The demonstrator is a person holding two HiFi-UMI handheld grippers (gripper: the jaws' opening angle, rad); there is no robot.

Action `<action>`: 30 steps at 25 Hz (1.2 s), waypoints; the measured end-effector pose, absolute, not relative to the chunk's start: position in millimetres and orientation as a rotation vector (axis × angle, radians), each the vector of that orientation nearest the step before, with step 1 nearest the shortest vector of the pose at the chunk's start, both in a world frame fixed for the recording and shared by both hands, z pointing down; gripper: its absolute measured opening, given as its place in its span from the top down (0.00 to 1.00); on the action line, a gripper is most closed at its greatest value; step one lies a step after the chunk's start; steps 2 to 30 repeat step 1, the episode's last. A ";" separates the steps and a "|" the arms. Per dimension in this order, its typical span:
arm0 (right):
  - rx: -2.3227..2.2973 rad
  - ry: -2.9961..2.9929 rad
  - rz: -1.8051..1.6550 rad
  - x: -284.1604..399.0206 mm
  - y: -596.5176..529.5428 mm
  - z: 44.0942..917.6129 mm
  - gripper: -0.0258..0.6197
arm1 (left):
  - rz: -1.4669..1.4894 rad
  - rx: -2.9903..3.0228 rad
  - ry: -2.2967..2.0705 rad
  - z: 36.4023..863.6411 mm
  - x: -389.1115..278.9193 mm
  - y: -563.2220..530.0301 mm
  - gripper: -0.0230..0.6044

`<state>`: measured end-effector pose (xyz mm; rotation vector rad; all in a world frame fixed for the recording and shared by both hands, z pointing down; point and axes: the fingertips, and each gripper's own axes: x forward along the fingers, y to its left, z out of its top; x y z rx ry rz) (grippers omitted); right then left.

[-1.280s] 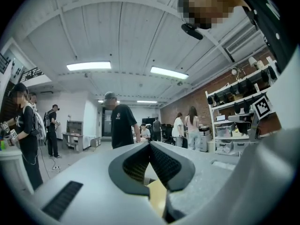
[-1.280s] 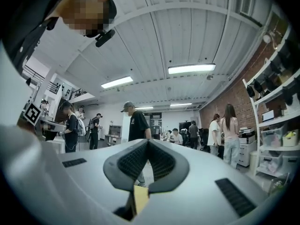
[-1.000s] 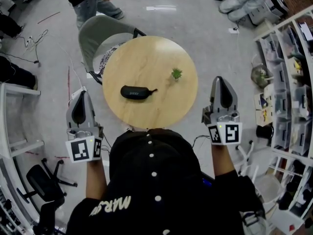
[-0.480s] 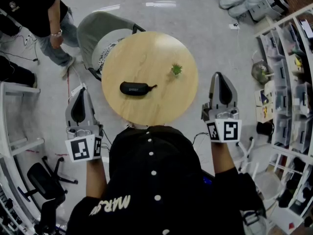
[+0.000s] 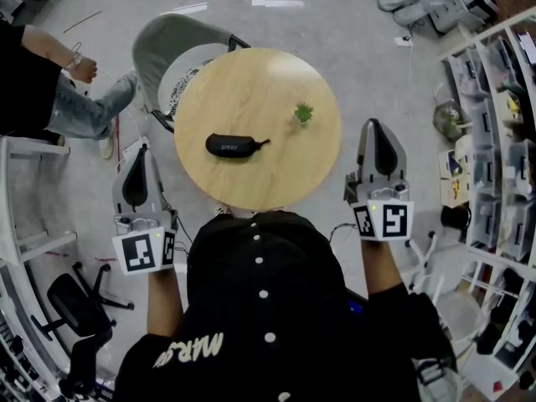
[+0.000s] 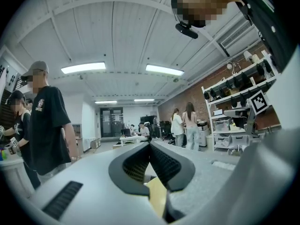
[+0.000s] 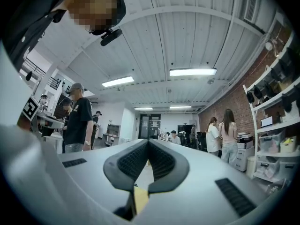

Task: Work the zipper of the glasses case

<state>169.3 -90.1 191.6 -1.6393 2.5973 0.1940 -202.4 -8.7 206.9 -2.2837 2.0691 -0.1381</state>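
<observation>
A black glasses case (image 5: 231, 145) lies on the round wooden table (image 5: 276, 174), left of centre, its pull strap pointing right. My left gripper (image 5: 138, 159) hangs off the table's left edge, jaws shut and empty, tips pointing up the frame. My right gripper (image 5: 378, 136) is held off the table's right edge, also shut with nothing in it. Both gripper views look level across the room and do not show the case; the left gripper (image 6: 150, 144) and right gripper (image 7: 148, 141) have their tips pressed together.
A small green plant (image 5: 302, 112) stands on the table's right part. A grey chair (image 5: 176, 53) sits behind the table. A person (image 5: 50, 86) is at the far left. Shelving (image 5: 494, 141) lines the right side; an office chair (image 5: 75, 312) is at lower left.
The person behind the table has walked from the top toward the far left. The view has shifted slightly. Both grippers stay where they were, shut.
</observation>
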 end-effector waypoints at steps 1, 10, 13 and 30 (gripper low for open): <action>-1.638 2.598 0.194 168.1 -90.5 192.5 0.96 | -0.140 -2.284 2.068 207.8 -203.0 -9.2 0.96; -1.638 2.598 0.194 168.1 -90.5 192.5 0.96 | -0.140 -2.284 2.068 207.8 -203.0 -9.2 0.96; -1.638 2.598 0.194 168.1 -90.5 192.5 0.96 | -0.140 -2.284 2.068 207.8 -203.0 -9.2 0.96; -1.638 2.598 0.194 168.1 -90.5 192.5 0.96 | -0.140 -2.284 2.068 207.8 -203.0 -9.2 0.96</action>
